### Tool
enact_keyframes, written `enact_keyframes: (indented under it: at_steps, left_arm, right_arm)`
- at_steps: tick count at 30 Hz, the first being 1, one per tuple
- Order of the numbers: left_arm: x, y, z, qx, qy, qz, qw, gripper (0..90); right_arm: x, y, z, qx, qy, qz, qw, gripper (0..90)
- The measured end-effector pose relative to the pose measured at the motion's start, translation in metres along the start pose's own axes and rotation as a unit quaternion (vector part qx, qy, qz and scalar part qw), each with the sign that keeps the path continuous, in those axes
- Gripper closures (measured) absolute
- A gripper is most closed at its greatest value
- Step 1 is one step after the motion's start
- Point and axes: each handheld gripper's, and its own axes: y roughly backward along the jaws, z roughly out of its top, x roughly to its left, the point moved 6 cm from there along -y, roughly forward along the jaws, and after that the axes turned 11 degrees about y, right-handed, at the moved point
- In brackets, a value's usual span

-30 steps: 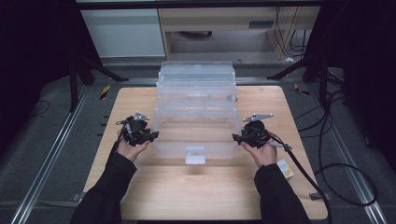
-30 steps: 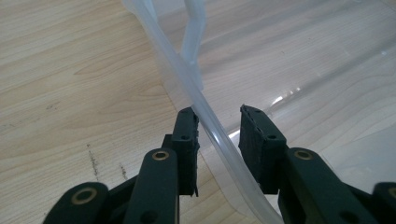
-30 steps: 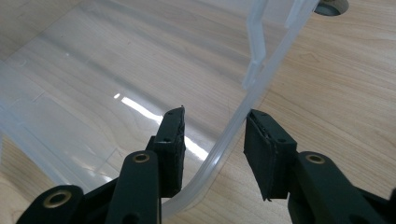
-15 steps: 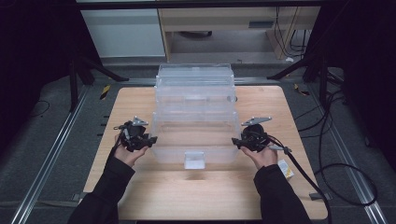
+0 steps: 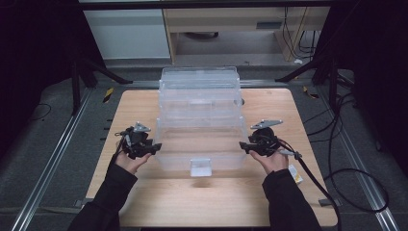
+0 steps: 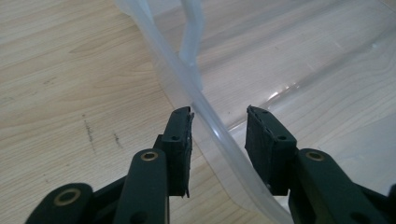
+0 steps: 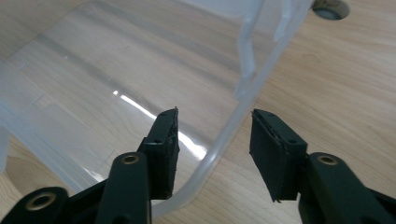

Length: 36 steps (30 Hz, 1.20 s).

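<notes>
Two grippers flank a clear plastic drawer that stands pulled out toward the person from a clear stacked drawer unit on the wooden desk. The left gripper sits at the drawer's left wall, the right gripper at its right wall.

In the left gripper view the drawer's rim runs up between the fingers. It lies close against the left finger, while a plain gap separates it from the right one. In the right gripper view the rim likewise passes between the fingers, with clear space on both sides. Both sets of jaws have just been opening, so each gripper stands partly open around the wall without pressing on it. Whether the left finger brushes the plastic is hard to say from this angle.

My reading is that this is the release step: the drawer has been brought out and set down on the desk, and the grip on both walls is being let go. The next move probably calls for backing each gripper straight off the rim, away from the wall between its fingers, without snagging the thin edge or nudging the light drawer sideways. A small front handle sits between the two hands, untouched.
</notes>
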Motion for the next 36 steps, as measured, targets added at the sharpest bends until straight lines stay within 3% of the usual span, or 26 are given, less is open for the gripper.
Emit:
enact_keyframes:
  at_steps: [2,6,9,10,16,21,28,36]
  left_arm:
    - [0.001,0.001,0.001,-0.005,0.008,-0.008,0.9999,56.8]
    - [0.002,0.007,0.004,-0.016,0.005,-0.007,0.9998,52.1]
    - [0.002,0.011,0.007,-0.028,0.01,-0.017,0.9994,46.8]
    - [0.003,0.016,0.01,-0.036,0.014,-0.033,0.9987,45.3]
    - [0.013,0.033,0.016,-0.068,0.023,-0.031,0.997,42.5]
    - [0.025,0.043,0.018,-0.083,0.026,-0.018,0.996,41.1]
    - [0.04,0.041,0.012,-0.074,0.041,-0.008,0.9964,40.0]
    - [0.049,0.038,0.008,-0.059,0.042,0.007,0.9973,37.9]
  right_arm:
    - [-0.004,0.008,0.002,-0.007,0.004,-0.008,0.9999,48.9]
    - [-0.012,0.021,0.002,-0.01,0.009,-0.015,0.9998,44.7]
    - [-0.015,0.029,0.0,-0.012,0.008,-0.022,0.9997,43.1]
    - [-0.02,0.038,-0.002,-0.016,0.004,-0.031,0.9994,41.5]
    - [-0.033,0.054,-0.022,0.0,-0.009,-0.063,0.9979,35.2]
    - [-0.039,0.058,-0.038,0.017,-0.022,-0.067,0.9974,29.2]
    - [-0.043,0.071,-0.062,0.036,-0.033,-0.073,0.9961,27.0]
    - [-0.043,0.085,-0.086,0.054,-0.042,-0.074,0.9949,22.5]
